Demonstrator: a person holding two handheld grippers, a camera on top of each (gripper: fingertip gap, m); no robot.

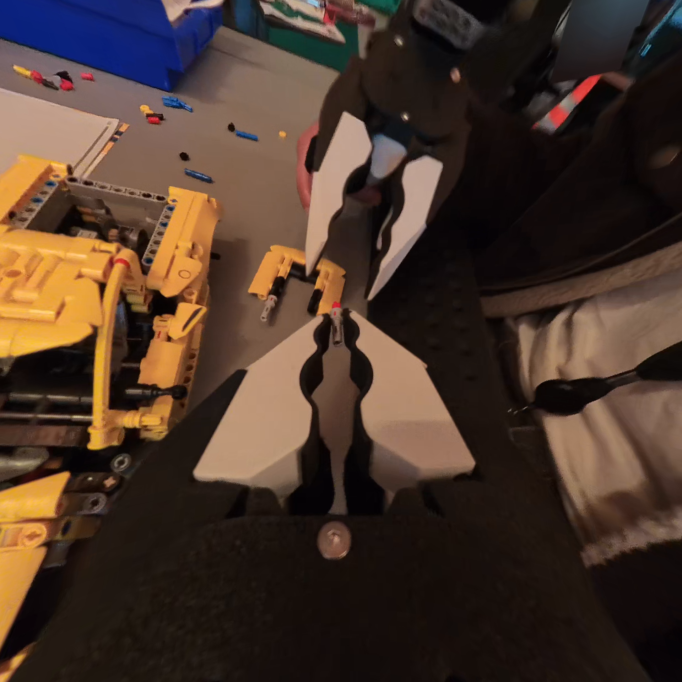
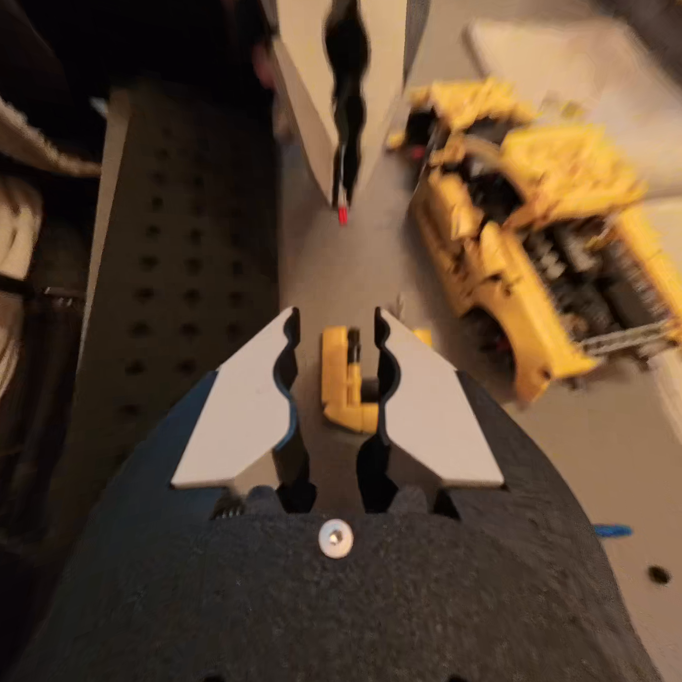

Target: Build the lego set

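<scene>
A: Starting with the left wrist view: what sits around the yellow bracket [image 1: 295,280]?

B: That small U-shaped sub-assembly lies flat on the grey table [image 1: 243,85], near the table's dark perforated edge strip [image 1: 424,332]. The left gripper [image 1: 336,324] is just on the near side of the bracket, its jaws drawn narrow and pinching a grey pin with a red tip [image 1: 336,326]; the red tip almost meets the bracket's nearest arm.

A: And beyond it?

B: The right gripper [image 1: 339,284] comes down from the far side, jaws parted, one fingertip touching or just above the bracket's top. The big yellow vehicle model [image 1: 99,295] stands to the bracket's left with a strip of bare table between them. Farther off, behind the bracket, loose pins [image 1: 199,175] in blue, red and black are scattered, and a blue bin [image 1: 110,33] sits past those.

A: Now the right wrist view.

B: It is blurred. The right gripper [image 2: 336,313] hangs over the bracket [image 2: 343,387] with jaws moderately wide, straddling one arm without clear contact. Past the bracket, the left gripper [image 2: 343,199] points in, pin [image 2: 342,216] showing red at its tip. The model [image 2: 524,258] lies to the bracket's right, the perforated strip [image 2: 177,258] to its left; bare table lies between bracket and pin.
</scene>
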